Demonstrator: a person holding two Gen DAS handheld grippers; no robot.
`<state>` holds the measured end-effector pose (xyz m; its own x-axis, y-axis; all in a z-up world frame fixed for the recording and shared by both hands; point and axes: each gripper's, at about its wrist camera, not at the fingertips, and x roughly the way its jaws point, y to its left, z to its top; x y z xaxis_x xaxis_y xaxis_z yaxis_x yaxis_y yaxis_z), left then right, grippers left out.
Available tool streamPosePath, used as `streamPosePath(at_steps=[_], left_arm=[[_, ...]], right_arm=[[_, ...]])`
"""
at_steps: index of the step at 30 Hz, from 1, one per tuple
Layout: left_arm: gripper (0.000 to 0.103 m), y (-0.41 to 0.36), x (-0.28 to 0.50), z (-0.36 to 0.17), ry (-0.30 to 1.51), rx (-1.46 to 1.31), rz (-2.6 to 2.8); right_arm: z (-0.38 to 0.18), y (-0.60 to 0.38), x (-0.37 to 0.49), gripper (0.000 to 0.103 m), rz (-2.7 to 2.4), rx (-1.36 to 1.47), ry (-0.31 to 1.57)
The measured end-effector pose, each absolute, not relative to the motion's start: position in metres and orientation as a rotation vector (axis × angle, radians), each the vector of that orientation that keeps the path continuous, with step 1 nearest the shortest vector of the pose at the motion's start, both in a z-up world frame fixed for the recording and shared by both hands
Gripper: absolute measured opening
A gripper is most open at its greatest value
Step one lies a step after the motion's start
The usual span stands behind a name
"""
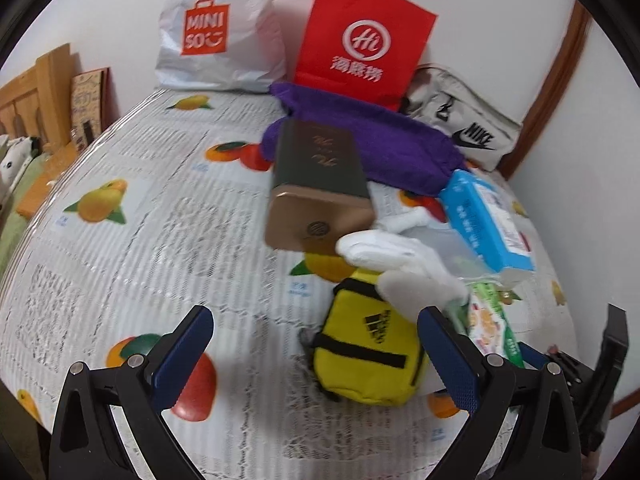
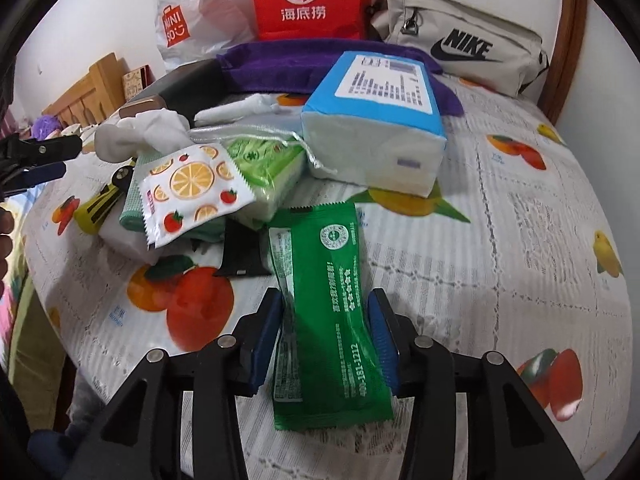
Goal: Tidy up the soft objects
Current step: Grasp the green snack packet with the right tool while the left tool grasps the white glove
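Two tilted-down grippers, right gripper (image 2: 326, 334) pinching green packet (image 2: 320, 304), left gripper (image 1: 316, 354) spread wide

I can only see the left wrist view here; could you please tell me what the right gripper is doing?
Observer: The right gripper has its fingers closed on a green packet, pinching its long sides.
Operator: Thank you. Is anything lying close to that packet?
Observer: Yes, a flat black object lies on the cloth just left of the packet's far end, partly tucked under the fruit-printed pack.
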<state>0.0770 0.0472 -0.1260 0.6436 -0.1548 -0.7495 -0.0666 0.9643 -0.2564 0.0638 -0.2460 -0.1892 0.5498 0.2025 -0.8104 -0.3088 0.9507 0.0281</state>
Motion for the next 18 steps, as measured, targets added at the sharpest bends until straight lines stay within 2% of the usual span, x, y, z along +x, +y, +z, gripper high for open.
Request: streamPosePath(at_steps=[6, 18], left_arm=[[0.102, 0.025, 0.088, -0.119, 0.859, -0.240, -0.110], [0.102, -0.025, 0.137, -0.134, 0.929, -0.125, -0.094]], right_arm=[[-0.189, -0.249, 0.065, 0.036, 0.302, -0.116, 0.924], [-0.190, -0.273, 0.069, 0.037, 0.284, -0.078, 0.916]])
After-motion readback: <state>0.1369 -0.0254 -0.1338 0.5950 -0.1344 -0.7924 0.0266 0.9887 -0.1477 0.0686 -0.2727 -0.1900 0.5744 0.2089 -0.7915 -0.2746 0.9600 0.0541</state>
